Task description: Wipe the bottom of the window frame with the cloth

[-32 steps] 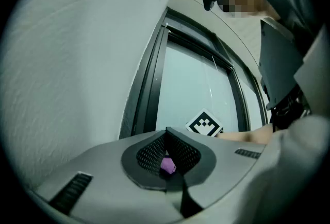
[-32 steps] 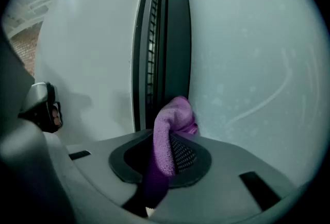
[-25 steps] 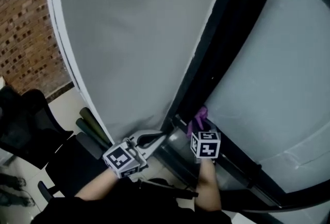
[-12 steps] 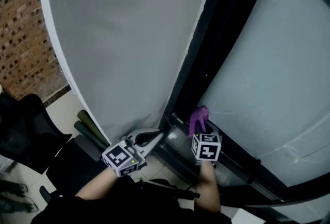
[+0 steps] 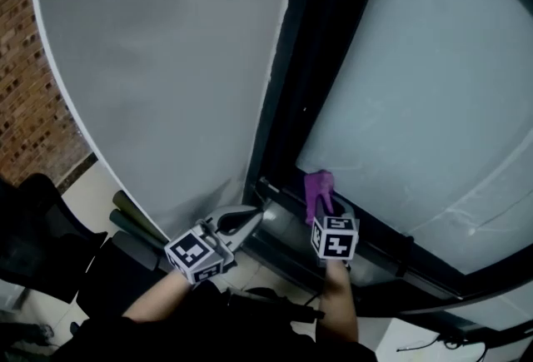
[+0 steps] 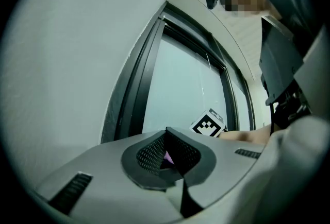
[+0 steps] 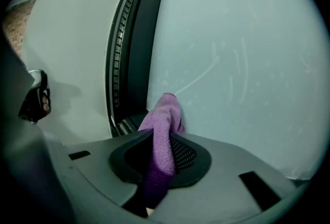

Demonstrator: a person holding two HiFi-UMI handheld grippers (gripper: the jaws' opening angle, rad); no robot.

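A purple cloth (image 5: 319,188) stands bunched against the frosted glass, just above the dark bottom window frame (image 5: 379,242). My right gripper (image 5: 323,209) is shut on the cloth's lower part, with its marker cube toward me. In the right gripper view the cloth (image 7: 164,115) rises from between the jaws of the right gripper (image 7: 162,153) and touches the glass beside the frame's corner track (image 7: 125,124). My left gripper (image 5: 254,216) hovers left of the corner, near the grey wall panel, jaws together and holding nothing. The left gripper view shows the left gripper (image 6: 167,153) pointing toward the right gripper's cube (image 6: 209,125).
A dark vertical frame post (image 5: 291,94) separates the grey wall panel (image 5: 166,61) from the frosted glass (image 5: 416,94). A brick wall (image 5: 21,111) and a black chair (image 5: 37,248) are at the left. Green rolled items (image 5: 132,212) lie on the floor below the wall.
The right gripper and cloth have shifted a little to the right along the bottom frame, away from the corner. The head view has swung right. The left gripper has barely moved.
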